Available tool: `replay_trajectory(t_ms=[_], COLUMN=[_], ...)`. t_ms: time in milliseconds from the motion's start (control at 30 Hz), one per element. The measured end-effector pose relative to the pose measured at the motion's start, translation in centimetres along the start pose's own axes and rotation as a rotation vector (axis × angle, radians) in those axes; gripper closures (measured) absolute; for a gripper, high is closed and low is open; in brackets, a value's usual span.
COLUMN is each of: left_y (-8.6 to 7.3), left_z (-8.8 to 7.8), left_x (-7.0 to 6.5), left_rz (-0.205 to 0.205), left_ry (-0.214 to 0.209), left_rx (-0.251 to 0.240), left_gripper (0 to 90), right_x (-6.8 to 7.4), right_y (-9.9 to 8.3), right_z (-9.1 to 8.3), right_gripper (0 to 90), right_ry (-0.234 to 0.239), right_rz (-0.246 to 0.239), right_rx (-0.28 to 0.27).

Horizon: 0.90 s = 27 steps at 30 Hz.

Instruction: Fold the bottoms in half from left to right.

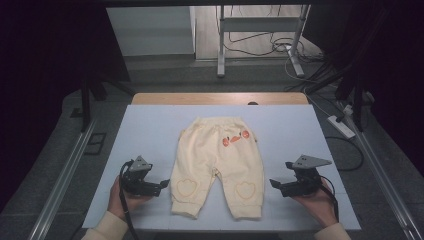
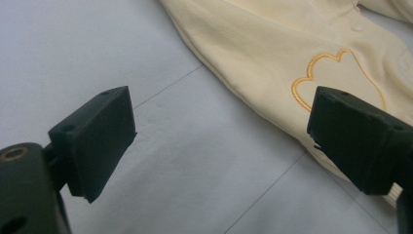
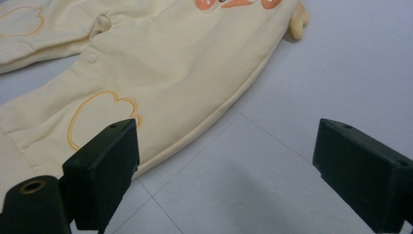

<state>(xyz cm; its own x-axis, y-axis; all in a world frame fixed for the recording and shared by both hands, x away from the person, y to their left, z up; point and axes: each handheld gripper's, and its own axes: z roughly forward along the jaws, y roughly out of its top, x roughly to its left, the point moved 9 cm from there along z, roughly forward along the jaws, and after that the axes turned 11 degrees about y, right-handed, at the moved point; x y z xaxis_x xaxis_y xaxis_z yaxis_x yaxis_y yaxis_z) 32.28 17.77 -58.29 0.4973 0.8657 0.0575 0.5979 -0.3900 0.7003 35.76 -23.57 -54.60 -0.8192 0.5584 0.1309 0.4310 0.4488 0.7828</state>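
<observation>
A pair of pale yellow baby trousers point(image 1: 217, 165) lies flat on the white mat, waistband away from me, with an orange print near the waist and a stitched heart on each knee. My left gripper point(image 1: 162, 184) rests open on the mat just left of the left leg point(image 2: 272, 63); one of its jaws overlaps the leg's edge in the left gripper view. My right gripper point(image 1: 274, 184) sits open a little to the right of the right leg point(image 3: 160, 83), apart from the cloth. Nothing is held between either pair of jaws.
The white mat point(image 1: 150, 130) covers a wooden table point(image 1: 220, 98). Beyond the table stand a metal frame point(image 1: 260, 30) and loose cables point(image 1: 280, 47) on the floor. A power strip point(image 1: 341, 126) lies at the right. Dark curtains flank both sides.
</observation>
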Motion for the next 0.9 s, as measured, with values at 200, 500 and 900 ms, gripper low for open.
replay_trajectory(t_ms=[200, 500, 900], left_y=[0.04, 0.18, 0.37], left_z=[-0.12, -0.08, 0.11], left_x=[0.14, 0.11, 0.16], left_rz=[-0.002, 0.003, 0.003], left_ry=[-0.002, -0.009, -0.018], left_rx=[-0.008, -0.008, -0.004], left_gripper=[10.2, 10.2, 10.5], right_x=[0.22, 0.4, 0.88], right_y=[-0.01, -0.12, 0.37], right_z=[0.17, 0.41, 0.62], right_gripper=[9.8, 9.8, 9.9], right_ry=[0.003, 0.002, 0.015], right_rz=[-0.01, -0.014, -0.02], right_rx=[0.005, 0.013, 0.0])
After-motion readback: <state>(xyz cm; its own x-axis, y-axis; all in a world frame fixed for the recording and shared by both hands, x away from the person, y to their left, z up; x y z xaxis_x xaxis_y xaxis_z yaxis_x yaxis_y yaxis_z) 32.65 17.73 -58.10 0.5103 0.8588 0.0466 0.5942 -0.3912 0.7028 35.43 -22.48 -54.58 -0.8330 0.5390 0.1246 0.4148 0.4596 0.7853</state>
